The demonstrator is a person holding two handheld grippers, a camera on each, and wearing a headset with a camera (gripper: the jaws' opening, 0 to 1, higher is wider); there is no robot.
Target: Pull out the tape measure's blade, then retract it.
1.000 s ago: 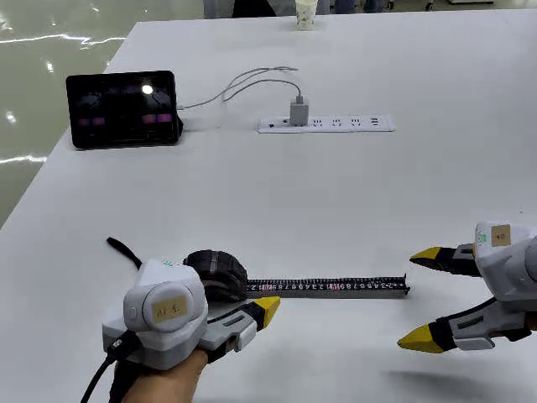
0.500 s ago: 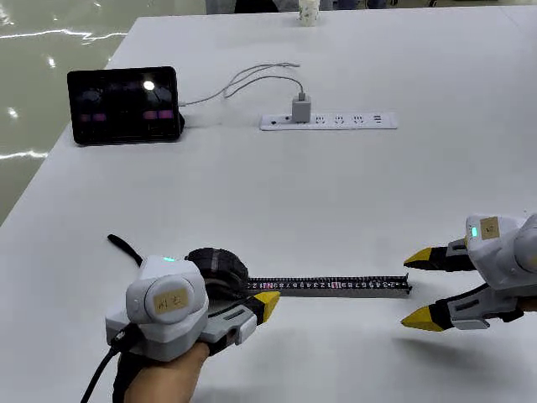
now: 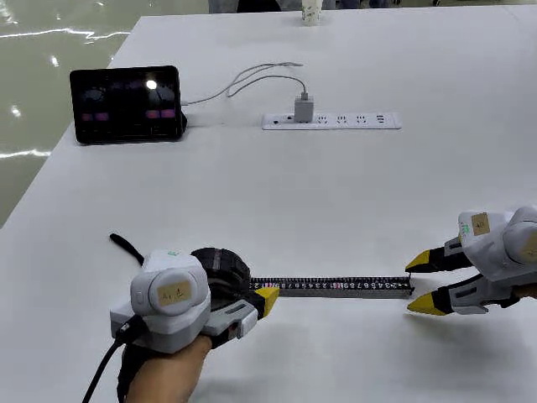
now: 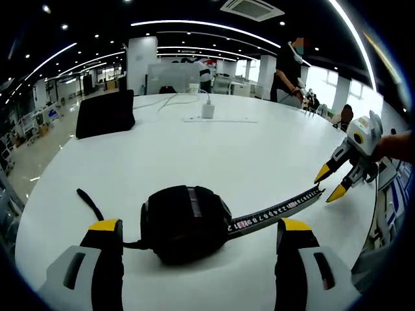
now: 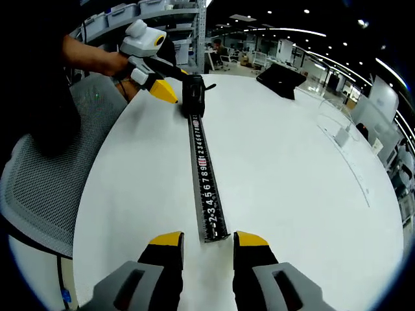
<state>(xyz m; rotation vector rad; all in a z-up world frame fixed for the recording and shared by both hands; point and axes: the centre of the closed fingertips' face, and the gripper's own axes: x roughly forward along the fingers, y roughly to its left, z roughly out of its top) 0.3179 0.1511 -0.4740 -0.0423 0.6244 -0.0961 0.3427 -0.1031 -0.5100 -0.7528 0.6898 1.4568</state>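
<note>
Left gripper [image 4: 199, 227] gapes around the rounded black tape measure case [image 3: 225, 270], not gripping it. Its flat numbered blade [image 3: 336, 285] lies along the smooth white table [image 3: 336, 201]. Right gripper [image 3: 419, 283] straddles the blade's end, yellow tips narrowly parted, empty. Beyond: glossy tablet [image 3: 126, 103], power strip [image 3: 331, 122].

Bright overhead light — floor [image 3: 33, 50] glare, soft shadows, fisheye-bent edges — all sharp.
</note>
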